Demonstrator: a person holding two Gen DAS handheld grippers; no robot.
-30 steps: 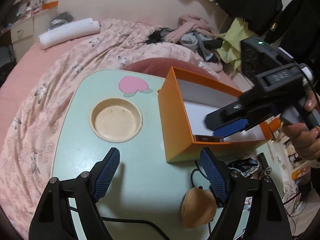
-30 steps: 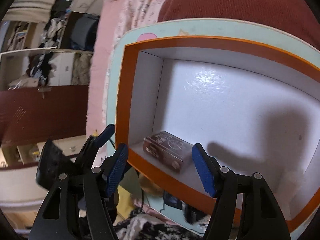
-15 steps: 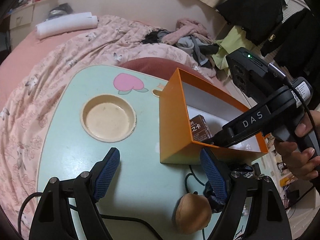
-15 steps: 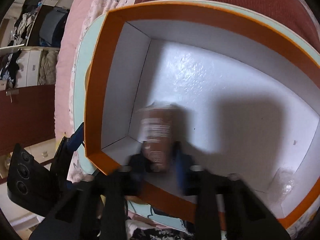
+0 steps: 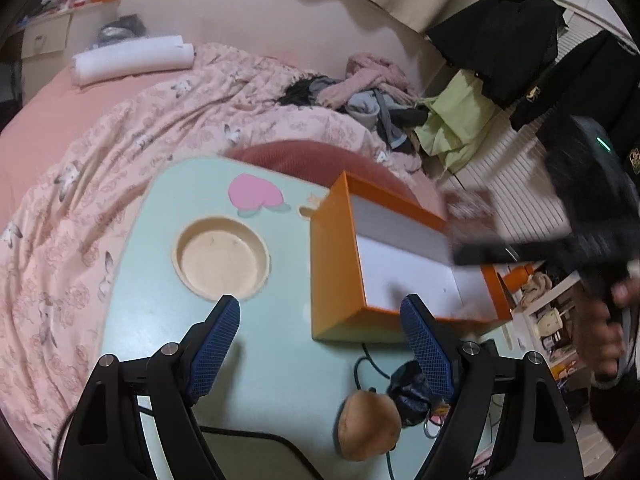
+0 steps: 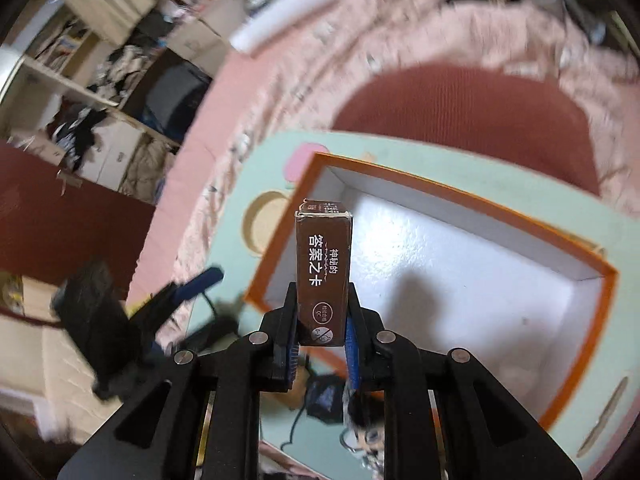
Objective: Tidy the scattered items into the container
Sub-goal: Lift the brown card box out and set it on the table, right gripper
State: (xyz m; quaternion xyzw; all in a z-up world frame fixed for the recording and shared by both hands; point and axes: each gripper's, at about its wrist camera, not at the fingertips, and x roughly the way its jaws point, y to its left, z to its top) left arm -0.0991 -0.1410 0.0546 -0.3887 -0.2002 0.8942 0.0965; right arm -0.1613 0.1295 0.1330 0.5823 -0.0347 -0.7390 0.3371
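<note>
Right gripper (image 6: 322, 344): I have it clamped on the brown card box (image 6: 323, 276), which stands upright between the pads, above the near-left corner of the orange container (image 6: 472, 200).
Left gripper (image 5: 320, 344): spread wide and holding nothing, hovering low over the table (image 5: 160, 240).
Container: open top, white floor bare as far as I can see; it sits at 2 o'clock from my left gripper, on the table's right half.
Loose items: a tan round plush (image 5: 368, 424) and a dark crumpled thing (image 5: 408, 388) with a cable lie at 5 o'clock in the left view, outside the container, near its front wall.
Recessed cup holder (image 5: 220, 258): at 11 o'clock, nothing in it.
Risk, grip: I hold the card box only by its lower end, so I judge a quick swing could tip it out of the pads.
Risk, wall: coming down low, the box could catch the orange rim and shove the light container across the table.
Risk, view: the right camera is blurred, so my aim is uncertain.
</note>
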